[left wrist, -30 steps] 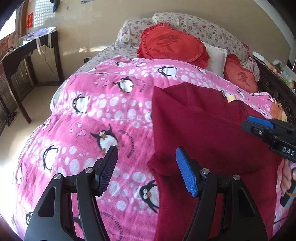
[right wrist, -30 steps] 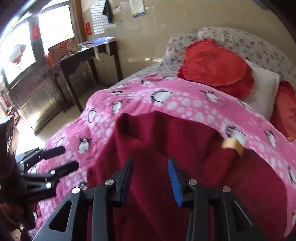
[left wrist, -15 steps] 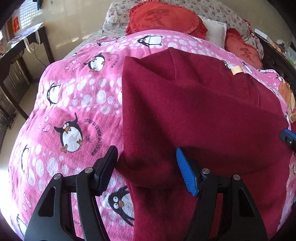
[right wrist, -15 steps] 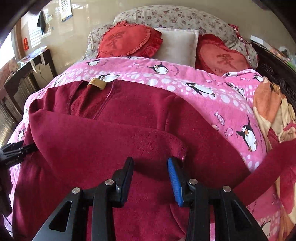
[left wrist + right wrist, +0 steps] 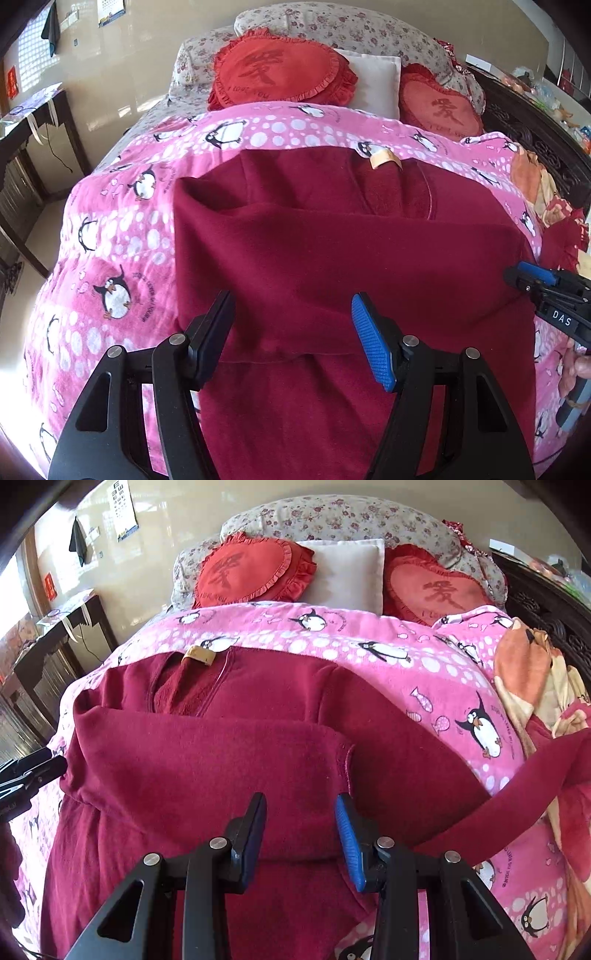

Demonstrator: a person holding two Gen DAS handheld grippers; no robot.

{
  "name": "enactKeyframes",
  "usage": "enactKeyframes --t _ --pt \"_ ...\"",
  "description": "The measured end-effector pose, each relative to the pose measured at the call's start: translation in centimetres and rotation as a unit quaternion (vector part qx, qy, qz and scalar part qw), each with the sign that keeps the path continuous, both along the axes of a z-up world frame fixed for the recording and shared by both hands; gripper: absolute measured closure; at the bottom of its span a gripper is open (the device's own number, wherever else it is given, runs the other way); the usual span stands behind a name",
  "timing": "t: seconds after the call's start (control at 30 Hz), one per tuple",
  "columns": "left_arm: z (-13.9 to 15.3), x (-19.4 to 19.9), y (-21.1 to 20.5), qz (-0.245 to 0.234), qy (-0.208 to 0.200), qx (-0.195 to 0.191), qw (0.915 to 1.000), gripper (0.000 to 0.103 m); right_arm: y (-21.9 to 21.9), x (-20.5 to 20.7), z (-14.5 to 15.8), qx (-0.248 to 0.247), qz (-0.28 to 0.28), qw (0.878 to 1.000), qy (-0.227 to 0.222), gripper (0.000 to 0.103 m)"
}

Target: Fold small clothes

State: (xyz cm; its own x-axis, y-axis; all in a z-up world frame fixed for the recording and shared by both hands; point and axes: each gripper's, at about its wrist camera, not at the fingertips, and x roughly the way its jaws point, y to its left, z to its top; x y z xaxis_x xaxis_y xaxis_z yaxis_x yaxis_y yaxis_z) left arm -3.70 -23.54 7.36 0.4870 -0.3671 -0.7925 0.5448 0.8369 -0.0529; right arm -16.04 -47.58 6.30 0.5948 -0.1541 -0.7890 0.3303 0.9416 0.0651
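Fingers [image 5: 218,325] apart as before, sweater [image 5: 332,258] now centred, sleeve folded across

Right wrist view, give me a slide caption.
Open right tongs above a half-folded maroon sweater on a penguin blanket.

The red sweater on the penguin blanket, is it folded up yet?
Not yet. Done: one sleeve of the dark red sweater already lies folded across its front. In hand: nothing; the left gripper and right gripper are both open above it. Left: the other sleeve stretches out over the penguin blanket, and the body isn't folded.
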Motion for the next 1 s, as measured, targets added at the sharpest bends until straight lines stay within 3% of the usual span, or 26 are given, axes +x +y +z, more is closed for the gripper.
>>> enactKeyframes --t 0.17,0.4,0.57,0.73,0.87,1.0 --pt "-2.3 -0.7 -2.3 -0.011 0.027 0.013 0.9995 0.037 0.5 0.3 -0.9 -0.012 0.012 1.000 0.010 0.059" --pt "-4.9 -0.5 -3.8 -0.012 0.037 0.047 0.9981 0.037 0.0 -0.5 0.3 0.026 0.008 1.000 -0.005 0.057" --pt "-4.3 -0.6 -3.6 -0.010 0.039 0.041 0.9983 0.037 -2.1 -2.3 1.9 0.026 -0.019 0.999 -0.019 0.057" --pt "-2.0 -1.3 -2.5 -0.013 0.015 0.020 0.9996 0.037 -7.6 -5.6 4.0 0.045 -0.081 0.994 -0.050 0.056" --pt "-0.9 -1.3 -1.6 -0.017 0.005 0.009 0.9998 0.037 -14.1 -8.8 4.6 0.065 -0.181 0.979 -0.071 0.041" --pt "-0.6 -1.2 -1.3 -0.018 0.006 0.004 0.9998 0.037 -19.8 -11.4 4.0 0.117 -0.267 0.952 -0.088 0.041"
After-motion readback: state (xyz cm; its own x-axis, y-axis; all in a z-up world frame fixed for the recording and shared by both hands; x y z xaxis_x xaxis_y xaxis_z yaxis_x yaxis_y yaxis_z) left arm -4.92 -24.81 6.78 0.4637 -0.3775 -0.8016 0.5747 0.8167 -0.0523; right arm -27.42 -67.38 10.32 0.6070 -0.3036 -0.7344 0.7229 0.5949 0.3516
